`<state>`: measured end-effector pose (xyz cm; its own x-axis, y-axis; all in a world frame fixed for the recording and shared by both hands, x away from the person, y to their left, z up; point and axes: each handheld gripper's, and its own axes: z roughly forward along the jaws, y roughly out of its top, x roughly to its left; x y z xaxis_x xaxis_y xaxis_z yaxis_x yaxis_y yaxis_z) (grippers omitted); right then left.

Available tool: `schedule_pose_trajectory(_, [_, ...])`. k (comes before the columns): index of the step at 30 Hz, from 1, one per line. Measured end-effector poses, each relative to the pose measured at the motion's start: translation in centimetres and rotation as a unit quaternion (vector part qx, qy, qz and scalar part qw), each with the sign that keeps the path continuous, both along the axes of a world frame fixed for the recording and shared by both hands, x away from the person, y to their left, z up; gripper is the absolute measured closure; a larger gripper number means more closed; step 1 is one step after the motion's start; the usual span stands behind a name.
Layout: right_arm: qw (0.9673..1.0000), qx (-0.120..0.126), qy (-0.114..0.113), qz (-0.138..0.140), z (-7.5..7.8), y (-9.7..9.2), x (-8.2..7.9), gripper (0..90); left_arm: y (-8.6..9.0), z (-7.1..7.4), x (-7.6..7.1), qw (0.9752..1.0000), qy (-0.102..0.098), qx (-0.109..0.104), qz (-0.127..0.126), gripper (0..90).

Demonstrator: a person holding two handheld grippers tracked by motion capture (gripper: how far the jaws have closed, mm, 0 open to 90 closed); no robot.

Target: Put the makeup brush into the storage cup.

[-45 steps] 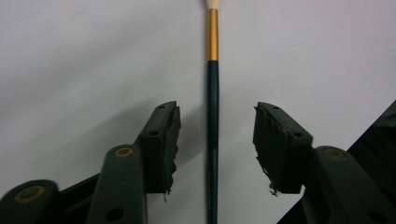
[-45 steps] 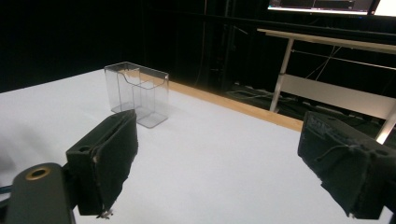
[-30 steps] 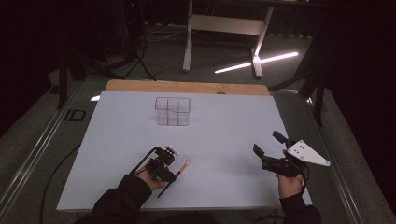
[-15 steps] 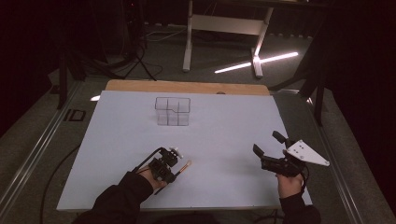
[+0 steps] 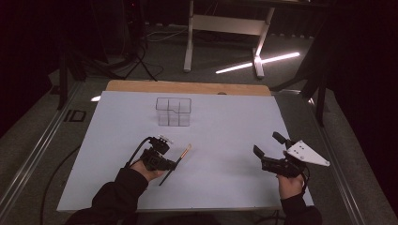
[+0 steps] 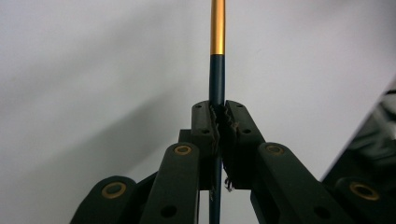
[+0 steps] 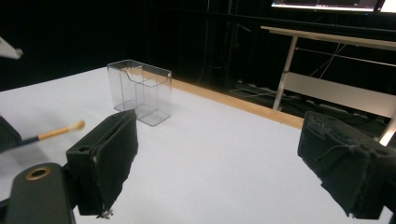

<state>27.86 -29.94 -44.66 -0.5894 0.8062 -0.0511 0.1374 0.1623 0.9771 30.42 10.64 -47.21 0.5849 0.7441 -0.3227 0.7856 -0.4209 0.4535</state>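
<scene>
Gold-banded brush point(image 6: 217, 70) sits clamped in left claw point(image 6: 218, 122), apparently lifted.

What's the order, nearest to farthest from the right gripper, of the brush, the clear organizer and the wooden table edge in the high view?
1. Brush: to its left, clamped in the left gripper.
2. Clear organizer: farther up and left, mid-table.
3. Wooden table edge: at the far side, beyond the organizer.

Measured from the right gripper, whose jaws stand open.
</scene>
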Motion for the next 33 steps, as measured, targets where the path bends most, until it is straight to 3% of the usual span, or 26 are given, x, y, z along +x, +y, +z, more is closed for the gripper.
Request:
schedule_pose_trajectory(4, [1.0, 0.001, 0.002, 0.0, 0.0, 0.0, 0.0, 11.9, 0.2, 0.7, -0.2, 0.9998, -0.017, -0.012, 0.005, 83.9])
schedule_pose_trajectory(5, [1.0, 0.001, 0.002, 0.001, 0.0, 0.1, 0.0, 11.9, 0.4, 0.9, -0.3, 0.9993, -0.019, -0.03, 0.01, 83.9])
schedule_pose_trajectory(7, [1.0, 0.001, 0.002, 0.001, -0.1, 0.1, 0.1, 11.9, 0.5, 1.1, -0.4, 0.9991, -0.024, -0.034, 0.013, 83.9])
schedule_pose_trajectory(10, [1.0, -0.001, 0.005, 0.004, -0.2, 0.2, 0.1, 11.9, 1.0, 1.7, -0.4, 0.997, -0.05, -0.055, 0.022, 83.9])
schedule_pose_trajectory(13, [1.0, -0.002, 0.006, 0.006, -0.2, 0.3, 0.2, 11.9, 1.4, 1.9, -0.3, 0.9953, -0.059, -0.074, 0.022, 83.9])
schedule_pose_trajectory(18, [0.9999, -0.004, 0.008, 0.008, -0.3, 0.4, 0.2, 11.9, 1.8, 2.0, -0.2, 0.9939, -0.071, -0.08, 0.028, 83.9])
schedule_pose_trajectory(23, [0.9999, -0.004, 0.013, 0.011, -0.3, 0.6, 0.2, 11.9, 2.2, 2.2, -0.2, 0.9899, -0.091, -0.103, 0.034, 83.9])
schedule_pose_trajectory(25, [0.9998, 0.0, 0.013, 0.015, -0.3, 0.8, 0.1, 11.9, 2.4, 2.2, -0.2, 0.987, -0.109, -0.111, 0.041, 83.9])
schedule_pose_trajectory(30, [0.9997, -0.008, 0.012, 0.018, -0.1, 1.6, -0.2, 11.8, 2.9, 1.9, -0.3, 0.9818, -0.131, -0.131, 0.04, 83.9])
schedule_pose_trajectory(33, [0.9998, -0.011, 0.014, 0.011, -0.1, 2.1, -0.3, 11.8, 2.9, 1.7, -0.3, 0.9805, -0.13, -0.142, 0.041, 83.9])
